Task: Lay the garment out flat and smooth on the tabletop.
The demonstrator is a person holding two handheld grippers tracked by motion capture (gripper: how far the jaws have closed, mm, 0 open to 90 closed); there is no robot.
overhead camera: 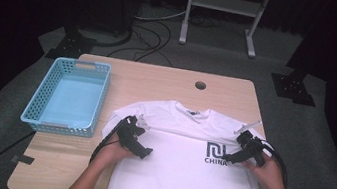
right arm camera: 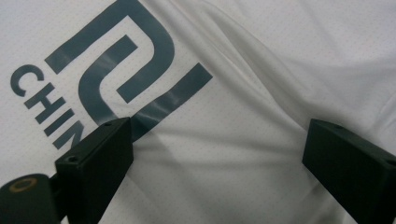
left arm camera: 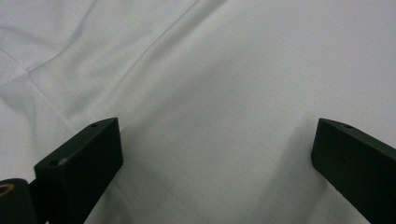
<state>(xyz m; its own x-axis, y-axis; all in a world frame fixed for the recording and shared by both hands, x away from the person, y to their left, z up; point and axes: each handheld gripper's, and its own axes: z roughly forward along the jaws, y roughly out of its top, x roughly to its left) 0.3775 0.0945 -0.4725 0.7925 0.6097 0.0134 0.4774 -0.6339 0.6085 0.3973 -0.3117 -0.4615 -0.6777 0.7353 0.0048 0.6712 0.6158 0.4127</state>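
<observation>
white t-shirt [overhead camera: 184, 178] reads "china", apparently under a logo.

The desk [overhead camera: 159, 75] has a light wooden top with rounded corners and a small round hole [overhead camera: 200, 85] near its far edge. A white T-shirt [overhead camera: 184, 178] lies flat on it, collar to the far side, reaching the near edge. A blue basket [overhead camera: 69, 96] stands at the left side, just beside the shirt's sleeve.

Blue plastic basket [overhead camera: 67, 95]: on the wooden desk [overhead camera: 158, 80], well left of the left gripper. Round cable hole [overhead camera: 200, 85]: far desk edge. White metal stand [overhead camera: 223, 9]: floor beyond.
</observation>
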